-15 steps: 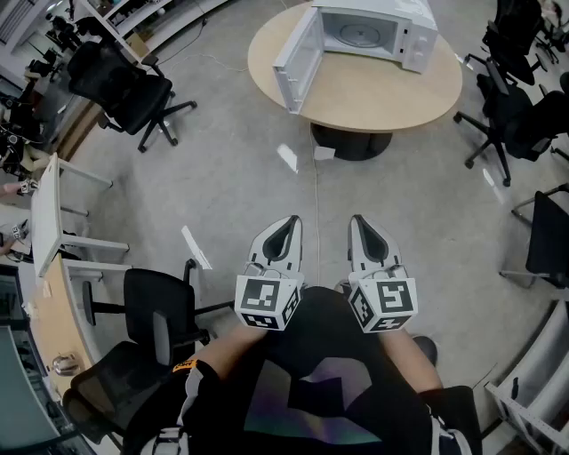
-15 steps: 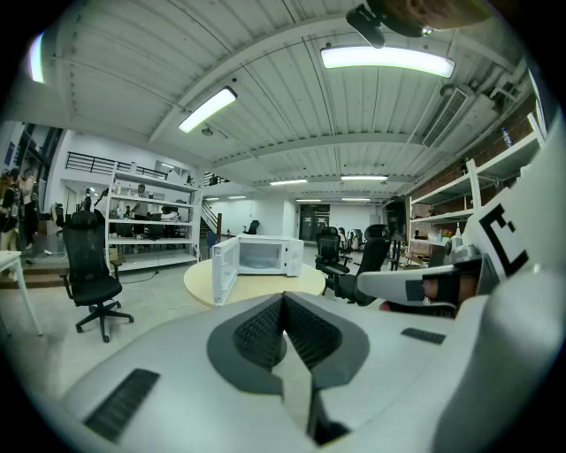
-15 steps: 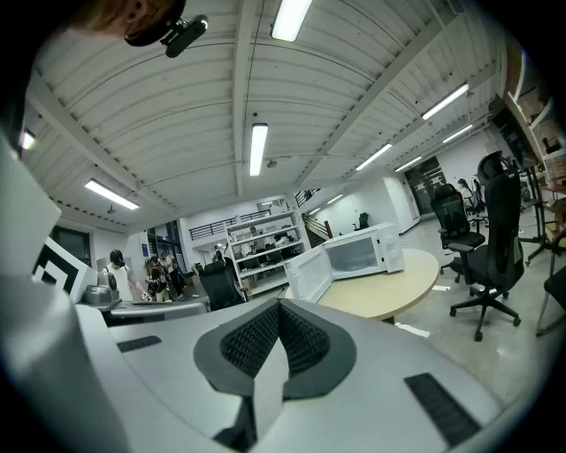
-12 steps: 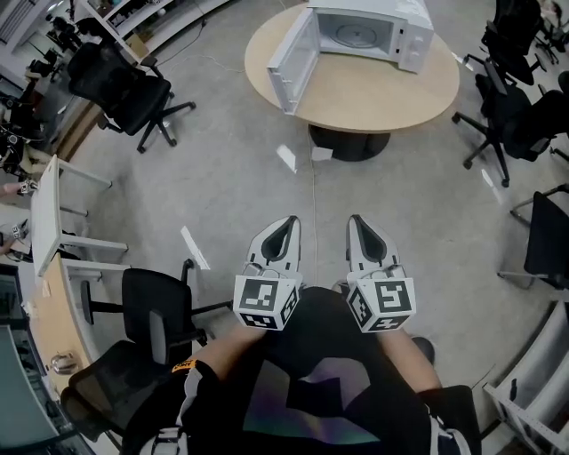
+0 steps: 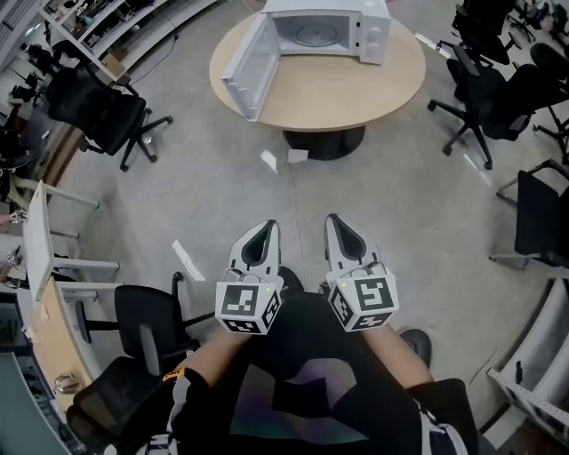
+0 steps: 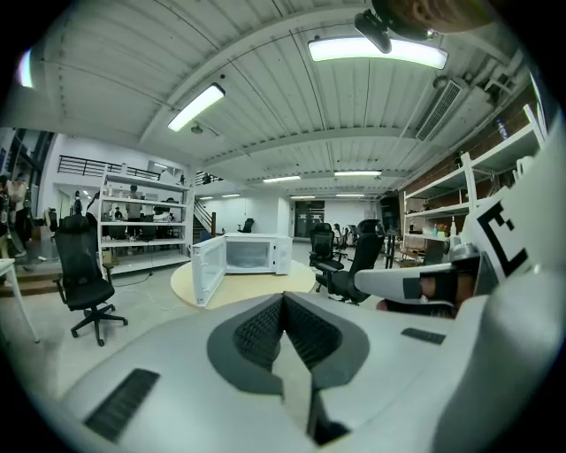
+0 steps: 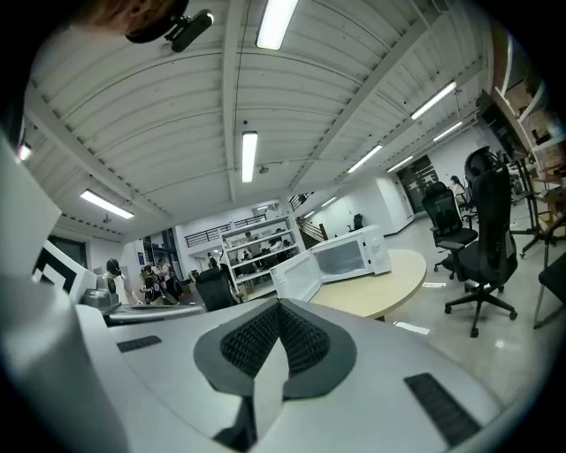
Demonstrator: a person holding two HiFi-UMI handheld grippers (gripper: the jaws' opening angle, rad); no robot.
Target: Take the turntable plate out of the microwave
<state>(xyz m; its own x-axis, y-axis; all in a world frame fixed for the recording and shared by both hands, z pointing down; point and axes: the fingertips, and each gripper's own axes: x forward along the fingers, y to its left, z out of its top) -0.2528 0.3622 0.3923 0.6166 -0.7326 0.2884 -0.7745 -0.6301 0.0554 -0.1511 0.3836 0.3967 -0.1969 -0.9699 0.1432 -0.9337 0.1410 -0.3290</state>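
At waist level, close in front of my body, I hold both tools side by side, pointed forward.

Left gripper [image 5: 265, 231]: jaws pressed together, the ribbed pads meeting along a single seam, nothing between them. Right gripper [image 5: 338, 227]: the same, closed on itself and empty. Neither touches anything. Only bare concrete floor [image 5: 222, 178] lies beneath and ahead of them.

Outward from there, the round table [image 5: 356, 89] stands well apart from me across open floor. The microwave [image 5: 324, 22] sits toward the table's far side. Its door [image 5: 242, 75] is swung wide to my left and the cavity faces me. The turntable plate [image 5: 313, 37] shows in the head view as a pale disc lying flat on the cavity floor, inside the oven. Both gripper views also look toward the open microwave, but the plate is too small to make out in them. Office chairs [image 5: 98, 107] stand around the edges of the room, none of them between me and the table.

Progress, as I judge it: early, approach stage only. The open door counts as done, so the way in is clear. Everything concerning the plate itself remains. I have to reach the table, part the jaws of at least one gripper, and go into the cavity. Then I take the plate by its rim, lift it free and bring it out past the door frame. The plate has not been handled at all.
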